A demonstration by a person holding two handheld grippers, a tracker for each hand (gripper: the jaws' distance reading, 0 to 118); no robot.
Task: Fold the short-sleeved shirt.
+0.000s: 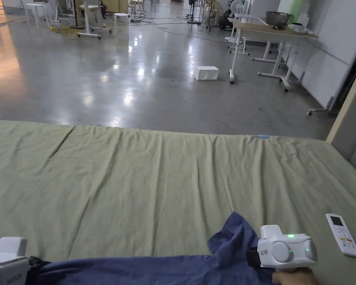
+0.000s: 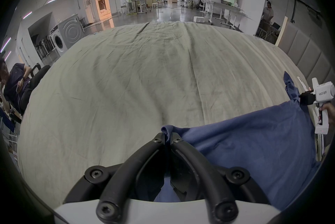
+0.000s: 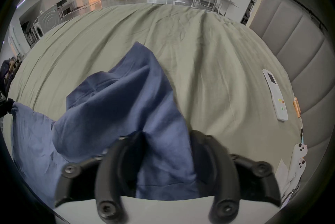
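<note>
green bedsheet [image 1: 155,174], white remote [image 1: 342,234], white box [image 1: 206,72]

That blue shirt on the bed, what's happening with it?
A person holds a hand-held gripper in each hand. The left hand-held gripper is pinched shut on one end of the blue shirt, and the right hand-held gripper grips the other end. The shirt is stretched between them over the green bedsheet, not yet folded. A white remote lies nearby.

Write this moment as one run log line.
left gripper: shut on shirt | right gripper: holding shirt, closure unclear | remote: on bed
</note>
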